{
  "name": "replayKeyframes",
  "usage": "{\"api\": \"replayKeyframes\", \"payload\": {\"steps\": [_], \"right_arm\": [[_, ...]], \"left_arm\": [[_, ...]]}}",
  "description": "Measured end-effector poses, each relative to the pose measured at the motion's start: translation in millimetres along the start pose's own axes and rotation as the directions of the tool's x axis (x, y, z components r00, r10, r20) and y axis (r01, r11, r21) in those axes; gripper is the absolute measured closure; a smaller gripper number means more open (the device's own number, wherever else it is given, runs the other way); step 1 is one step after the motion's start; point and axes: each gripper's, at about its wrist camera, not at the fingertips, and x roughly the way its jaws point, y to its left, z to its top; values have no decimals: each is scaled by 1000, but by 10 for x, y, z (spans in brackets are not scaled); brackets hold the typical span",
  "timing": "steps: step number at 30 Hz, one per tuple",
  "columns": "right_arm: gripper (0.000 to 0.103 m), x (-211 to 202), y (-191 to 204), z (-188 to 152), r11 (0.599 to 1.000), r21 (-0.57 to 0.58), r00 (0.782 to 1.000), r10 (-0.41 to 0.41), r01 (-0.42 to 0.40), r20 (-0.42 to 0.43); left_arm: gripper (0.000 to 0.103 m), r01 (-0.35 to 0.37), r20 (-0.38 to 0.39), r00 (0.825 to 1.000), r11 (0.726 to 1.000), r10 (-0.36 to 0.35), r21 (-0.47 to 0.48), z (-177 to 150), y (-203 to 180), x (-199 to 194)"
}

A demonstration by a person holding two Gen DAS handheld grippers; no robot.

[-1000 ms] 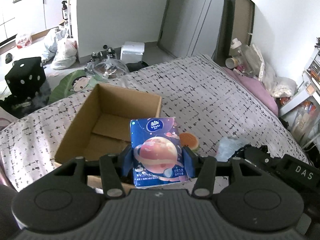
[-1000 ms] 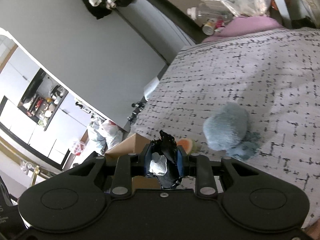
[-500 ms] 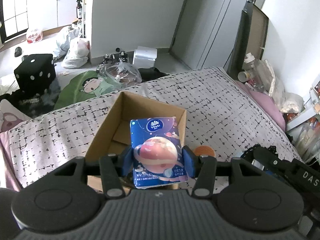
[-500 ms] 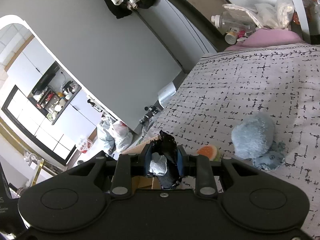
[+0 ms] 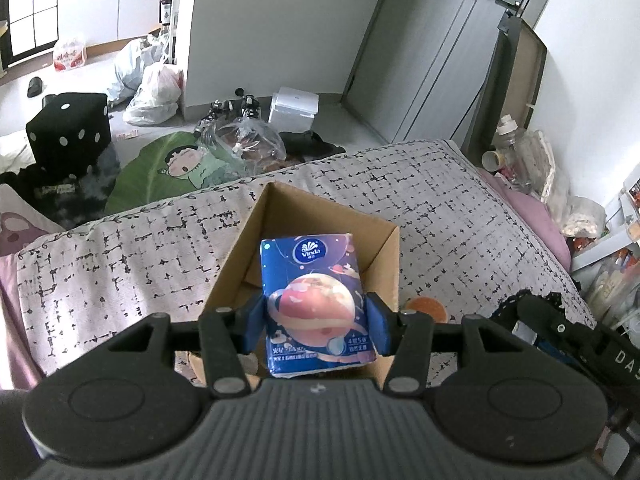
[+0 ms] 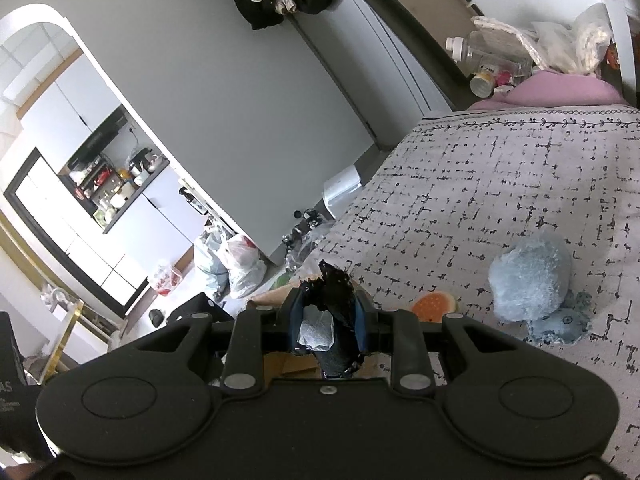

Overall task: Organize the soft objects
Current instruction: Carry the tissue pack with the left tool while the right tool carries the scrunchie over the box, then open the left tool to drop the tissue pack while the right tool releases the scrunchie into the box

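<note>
Tissue pack (image 5: 318,300), light and squashy, sits clenched by its sides in left gripper (image 5: 317,322) above cardboard box (image 5: 390,258); right gripper (image 6: 326,326) pinches limp black cloth (image 6: 338,300).

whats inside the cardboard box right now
Only bare brown floor flaps show inside the cardboard box. The tissue pack, held in the left gripper, covers much of the interior, so anything lying near the front wall is hidden.
</note>
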Motion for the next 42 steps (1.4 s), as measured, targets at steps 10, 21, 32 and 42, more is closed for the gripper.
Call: {"api": "replayKeyframes", "payload": {"steps": [10,21,32,42], "right_arm": [[77,98,109,-46,1000,-9,1000,22,-22,7],[76,369,278,-151,998,-35,997,56,-58,-52],[72,589,480,-259,995,-34,988,90,-95,-122],[13,370,502,-162,1000,-28,999,-5,4,-53]], "left_arm": [[52,29,-22,999,999,-30,-22,67,173,131],[46,33,-83,996,998,-37,-50,121,409,381],[44,23,-103,994,996,-32,-90,175,680,432],[26,41,-79,996,998,-44,-45,171,619,313]]}}
